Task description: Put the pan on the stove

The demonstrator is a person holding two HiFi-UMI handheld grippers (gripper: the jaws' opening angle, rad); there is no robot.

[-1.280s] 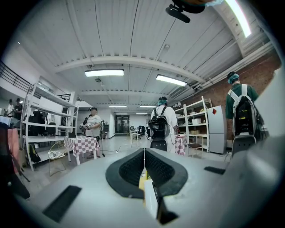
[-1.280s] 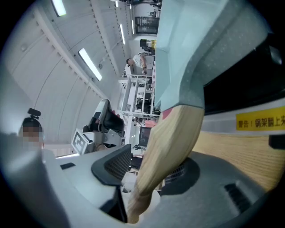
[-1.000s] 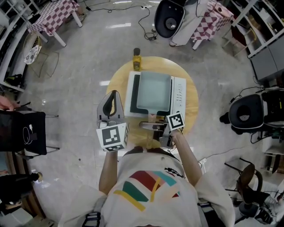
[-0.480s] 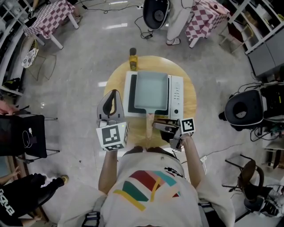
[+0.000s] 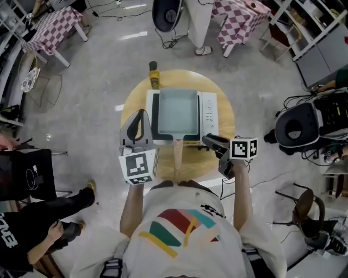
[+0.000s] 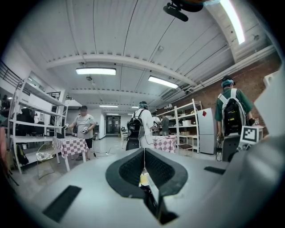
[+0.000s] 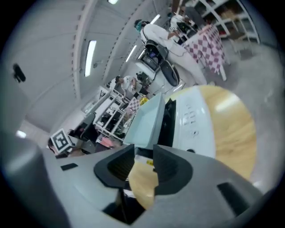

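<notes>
A pale grey-green square pan (image 5: 175, 113) sits on the white stove (image 5: 209, 111) on the round wooden table (image 5: 136, 98). Its wooden handle (image 5: 178, 153) points toward me. My right gripper (image 5: 207, 140) hovers right of the handle, near the stove's front corner. Its jaws have just been closing, but they stand apart and grip nothing. In the right gripper view the pan (image 7: 147, 120) and stove (image 7: 191, 120) lie beyond the right gripper (image 7: 143, 153), with tan wood showing through the gap. My left gripper (image 5: 140, 115) is held left of the stove, pads together on nothing.
A yellow bottle (image 5: 154, 74) stands at the table's far edge. A person (image 5: 196, 21) stands beyond the table, beside checkered tables (image 5: 239, 13). Another person's legs (image 5: 65, 209) are at lower left. A black chair (image 5: 296, 130) and cables lie to the right.
My right gripper has left the pan's handle and swung out to the right and a little farther away. The left gripper has barely shifted. A person's legs have come in at lower left.
</notes>
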